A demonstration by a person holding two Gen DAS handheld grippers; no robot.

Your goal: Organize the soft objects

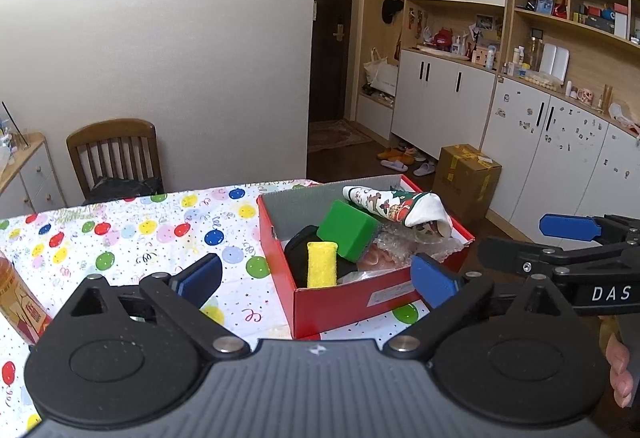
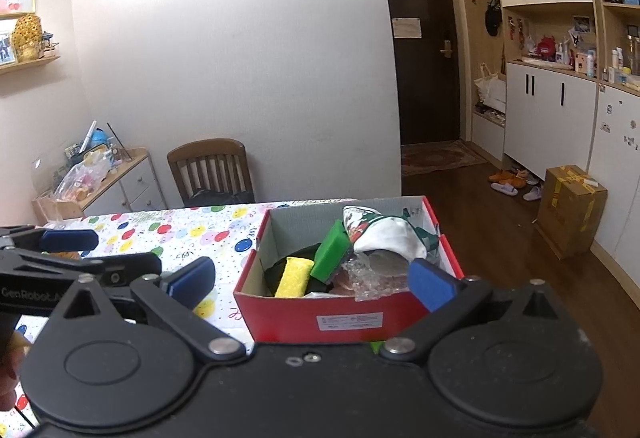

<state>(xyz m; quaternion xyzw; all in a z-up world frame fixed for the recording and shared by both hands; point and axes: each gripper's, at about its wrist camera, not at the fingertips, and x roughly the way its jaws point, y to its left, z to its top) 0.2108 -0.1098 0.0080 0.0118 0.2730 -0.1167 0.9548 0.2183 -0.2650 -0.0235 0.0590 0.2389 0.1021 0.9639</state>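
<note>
A red shoe box (image 1: 348, 304) (image 2: 280, 312) stands on the balloon-print tablecloth (image 1: 140, 238) (image 2: 180, 234) near the table's right end. Inside lie a green sponge (image 1: 352, 230) (image 2: 332, 250), a yellow sponge (image 1: 321, 264) (image 2: 294, 276), a rolled printed cloth (image 1: 400, 207) (image 2: 380, 232), crinkled clear plastic (image 1: 400, 242) (image 2: 368, 274) and something black. My left gripper (image 1: 316, 278) stands open in front of the box with nothing between its blue pads. My right gripper (image 2: 312, 284) is open too, empty, just short of the box's near wall.
A wooden chair (image 1: 114, 155) (image 2: 210, 169) stands behind the table. An amber bottle (image 1: 18, 302) sits at the table's left. A cardboard carton (image 1: 466, 179) (image 2: 570, 207) rests on the floor by white cabinets (image 1: 440, 105). A hand (image 1: 620, 374) holds the right gripper.
</note>
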